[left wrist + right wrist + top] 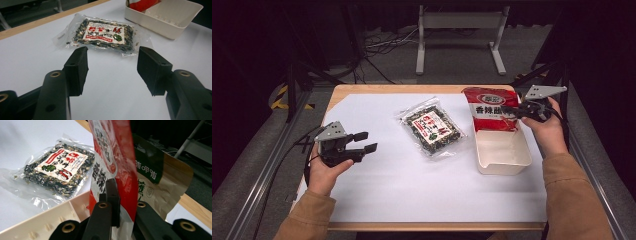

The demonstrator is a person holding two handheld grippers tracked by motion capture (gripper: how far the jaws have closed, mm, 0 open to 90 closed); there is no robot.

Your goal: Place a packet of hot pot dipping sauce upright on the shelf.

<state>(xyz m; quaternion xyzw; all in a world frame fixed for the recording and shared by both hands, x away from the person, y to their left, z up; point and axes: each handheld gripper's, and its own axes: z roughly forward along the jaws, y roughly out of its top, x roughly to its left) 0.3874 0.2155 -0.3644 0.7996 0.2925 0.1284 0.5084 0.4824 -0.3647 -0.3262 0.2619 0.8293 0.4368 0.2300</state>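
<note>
While our right gripper clamps the red bag over the bin's far edge, frame right, our left gripper sits apart w/ bare table around it.

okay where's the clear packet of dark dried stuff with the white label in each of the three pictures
High view: clear packet lies flat at table centre, left of the white tray.
Left gripper view: it lies beyond the open jaws, upper middle.
Right gripper view: it lies at left, beside the held red bag.
Shared landmark: the white tray.

high view looks down; both gripper views sit low, sharing the seaweed packet.
</note>
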